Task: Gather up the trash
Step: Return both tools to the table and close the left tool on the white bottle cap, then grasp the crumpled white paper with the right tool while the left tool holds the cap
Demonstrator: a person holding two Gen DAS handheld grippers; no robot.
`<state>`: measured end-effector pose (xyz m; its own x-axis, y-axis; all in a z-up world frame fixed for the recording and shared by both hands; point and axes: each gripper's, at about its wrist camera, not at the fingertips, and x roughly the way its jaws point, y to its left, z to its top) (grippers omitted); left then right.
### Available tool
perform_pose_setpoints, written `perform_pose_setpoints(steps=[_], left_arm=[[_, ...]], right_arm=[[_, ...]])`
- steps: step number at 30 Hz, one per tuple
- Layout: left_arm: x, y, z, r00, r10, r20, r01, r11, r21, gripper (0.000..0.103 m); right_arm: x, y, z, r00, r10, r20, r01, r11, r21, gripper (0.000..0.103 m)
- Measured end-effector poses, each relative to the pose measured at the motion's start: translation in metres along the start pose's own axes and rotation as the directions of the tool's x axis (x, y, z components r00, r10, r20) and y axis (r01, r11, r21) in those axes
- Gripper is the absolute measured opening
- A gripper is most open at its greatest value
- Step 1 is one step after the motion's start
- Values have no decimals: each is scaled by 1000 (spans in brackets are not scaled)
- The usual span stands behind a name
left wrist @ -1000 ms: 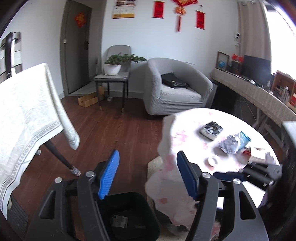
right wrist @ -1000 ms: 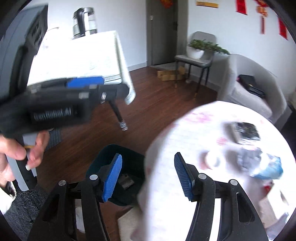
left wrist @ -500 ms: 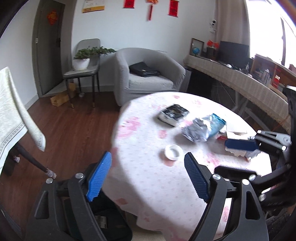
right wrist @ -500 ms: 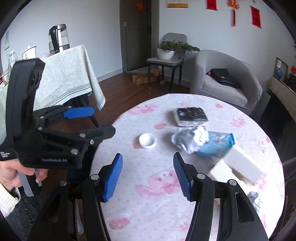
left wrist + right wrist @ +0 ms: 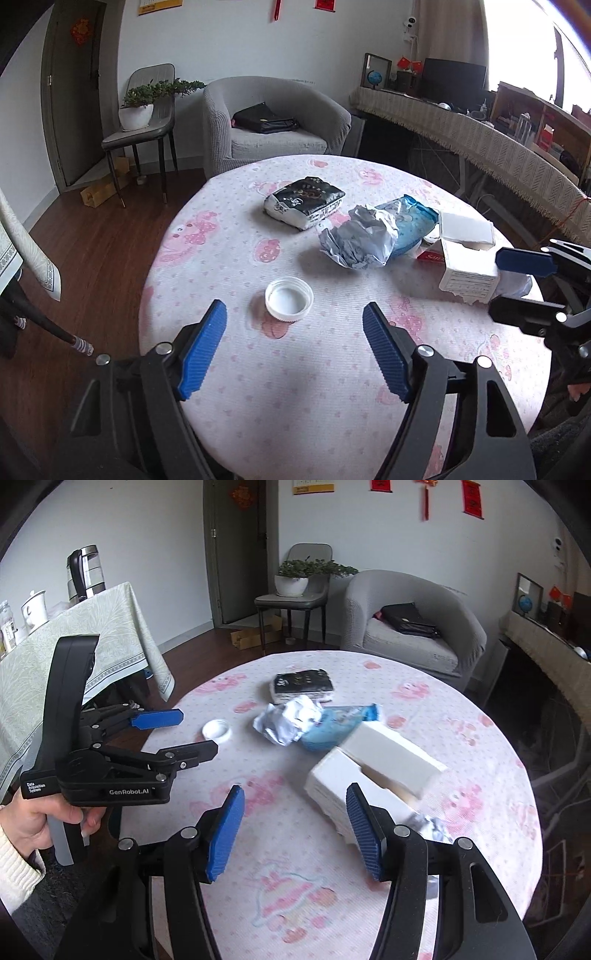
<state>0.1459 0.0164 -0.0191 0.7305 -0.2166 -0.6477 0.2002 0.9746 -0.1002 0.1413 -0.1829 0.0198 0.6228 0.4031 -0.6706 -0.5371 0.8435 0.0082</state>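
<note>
- Left wrist view: the left gripper (image 5: 293,354) hangs over the round tabletop (image 5: 229,236), which wears a soft white cloth with pink spots. Its ridged blue pads stand apart with nothing between them; the jaws have just been closing a little.
- A round white plastic lid (image 5: 289,298) lies hollow side up, just past the pads.
- Farther off lie crumpled shiny paper (image 5: 360,242), a blue packet (image 5: 412,221), a black-and-white packet (image 5: 304,201) and a white cardboard box (image 5: 465,258).
- Right wrist view: the right gripper (image 5: 295,830) is released, holding nothing. The torn box (image 5: 373,768) lies just past its pads, with a white block (image 5: 391,753) sticking out of it.
- A hand (image 5: 33,819) in a knit sleeve holds the left gripper (image 5: 184,734).
</note>
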Motion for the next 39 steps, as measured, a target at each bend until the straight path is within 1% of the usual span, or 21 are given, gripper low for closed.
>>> perform_pose_setpoints(steps=[2, 5, 8, 14, 16, 20, 23, 27, 31, 33, 34, 35, 39], left_arm=[[4, -5, 1, 1000, 2, -3, -2, 1000, 12, 76], [9, -8, 1, 1000, 12, -13, -11, 1000, 20, 76], [13, -7, 1, 1000, 24, -20, -24, 1000, 7, 74], [19, -4, 4, 999, 29, -34, -29, 999, -13, 70], [21, -1, 5, 998, 35, -43, -36, 999, -22, 66], [21, 1, 6, 998, 41, -43, -43, 999, -33, 61], [22, 1, 7, 998, 53, -41, -55, 998, -34, 54], [24, 0, 8, 997, 61, -35, -63, 997, -36, 47], [24, -1, 8, 998, 61, -33, -63, 997, -39, 37], [23, 0, 9, 998, 54, -32, -55, 997, -46, 33], [23, 0, 9, 998, 50, -32, -51, 997, -49, 33], [23, 0, 8, 998, 48, -32, -49, 998, -49, 33], [21, -2, 8, 999, 34, -25, -35, 998, -44, 33]], right_arm=[[-3, -6, -2, 1000, -8, 7, 8, 1000, 11, 67], [-8, -16, -7, 1000, -17, 12, 17, 1000, 21, 71], [-11, -23, -10, 999, -29, 18, 28, 999, 30, 75], [-14, -36, -18, 999, -49, 15, 48, 998, 43, 78], [-13, -41, -21, 998, -57, 9, 57, 997, 49, 79], [-14, -51, -25, 997, -72, 2, 72, 996, 61, 82], [-14, -57, -28, 996, -85, -5, 85, 994, 75, 83], [-10, -64, -32, 995, -96, -22, 97, 992, 83, 83], [-4, -69, -34, 995, -92, -40, 95, 991, 92, 83], [-2, -71, -34, 995, -86, -46, 90, 990, 104, 83], [-2, -72, -34, 996, -81, -49, 86, 990, 110, 80], [-1, -73, -34, 995, -78, -54, 83, 990, 114, 73], [2, -74, -35, 995, -61, -74, 70, 989, 127, 67]])
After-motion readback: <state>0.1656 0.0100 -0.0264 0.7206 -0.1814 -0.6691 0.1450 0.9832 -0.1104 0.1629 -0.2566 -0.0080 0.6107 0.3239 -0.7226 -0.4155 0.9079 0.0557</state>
